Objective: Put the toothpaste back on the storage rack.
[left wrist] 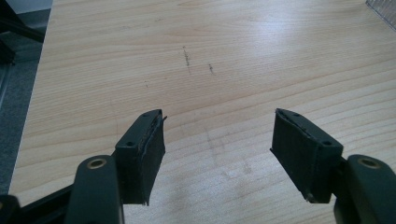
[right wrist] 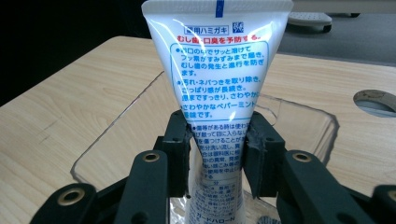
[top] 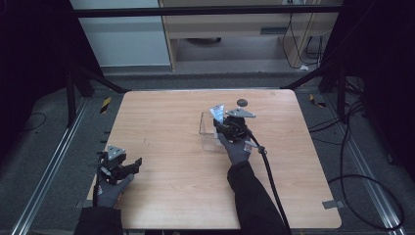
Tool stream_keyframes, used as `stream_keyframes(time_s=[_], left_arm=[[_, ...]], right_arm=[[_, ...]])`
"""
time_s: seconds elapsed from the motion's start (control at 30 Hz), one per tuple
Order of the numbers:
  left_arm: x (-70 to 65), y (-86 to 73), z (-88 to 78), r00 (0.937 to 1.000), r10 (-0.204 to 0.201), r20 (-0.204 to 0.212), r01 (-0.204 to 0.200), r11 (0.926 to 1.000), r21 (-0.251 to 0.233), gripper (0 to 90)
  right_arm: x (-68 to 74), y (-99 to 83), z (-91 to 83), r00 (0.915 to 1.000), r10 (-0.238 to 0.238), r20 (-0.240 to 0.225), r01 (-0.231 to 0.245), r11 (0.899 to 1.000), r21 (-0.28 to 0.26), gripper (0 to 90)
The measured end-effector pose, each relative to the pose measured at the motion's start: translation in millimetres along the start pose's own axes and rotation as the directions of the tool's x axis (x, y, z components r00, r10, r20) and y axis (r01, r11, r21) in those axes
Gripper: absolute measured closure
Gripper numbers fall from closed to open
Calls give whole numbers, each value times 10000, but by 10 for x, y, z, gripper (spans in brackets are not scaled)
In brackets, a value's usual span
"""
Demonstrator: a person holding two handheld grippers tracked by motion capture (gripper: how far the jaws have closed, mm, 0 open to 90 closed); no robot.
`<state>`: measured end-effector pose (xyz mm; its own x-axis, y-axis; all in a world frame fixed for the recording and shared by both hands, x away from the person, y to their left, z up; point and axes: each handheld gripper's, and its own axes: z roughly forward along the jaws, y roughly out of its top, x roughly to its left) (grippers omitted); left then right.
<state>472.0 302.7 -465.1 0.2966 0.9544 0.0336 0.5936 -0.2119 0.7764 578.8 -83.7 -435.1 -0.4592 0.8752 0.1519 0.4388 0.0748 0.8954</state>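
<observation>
Lab-type recording station. Wooden table (top: pixel 171 147) sits inside a black metal frame (top: pixel 205 10) with dark curtains (top: pixel 29 58) at both sides. Cables (top: pixel 372 186) run loose over grey carpet (top: pixel 44 147); hazard tape (top: pixel 105 104) marks the floor. Pale cabinets (top: pixel 220 24) stand behind.

A light wooden table (top: pixel 171 147) stands on grey floor (top: pixel 44 161) between metal rails (top: pixel 49 169). Behind it, pale cabinets (top: pixel 220 24); black cables (top: pixel 362 147) trail right.

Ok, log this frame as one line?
right gripper: shut on tube, over clear box | left gripper: open, idle | table: bare wood
</observation>
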Motion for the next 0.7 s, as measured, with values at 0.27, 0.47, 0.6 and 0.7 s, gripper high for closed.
stream_keyframes(time_s=[0.27,0.47,0.6,0.7], left_arm=[[-6,0,2,10000,20,8,-20,10000,15,333],[-4,0,-1,10000,14,8,-14,10000,4,332],[-5,0,0,10000,18,14,-18,10000,9,332],[-5,1,0,10000,17,8,-17,10000,4,332]], right_arm=[[14,1,-7,9997,-240,91,238,9995,217,591],[39,5,-6,9987,-447,234,437,9982,415,543],[37,9,-15,9989,-399,249,389,9985,376,532],[36,15,-19,9991,-368,230,360,9987,349,504]])
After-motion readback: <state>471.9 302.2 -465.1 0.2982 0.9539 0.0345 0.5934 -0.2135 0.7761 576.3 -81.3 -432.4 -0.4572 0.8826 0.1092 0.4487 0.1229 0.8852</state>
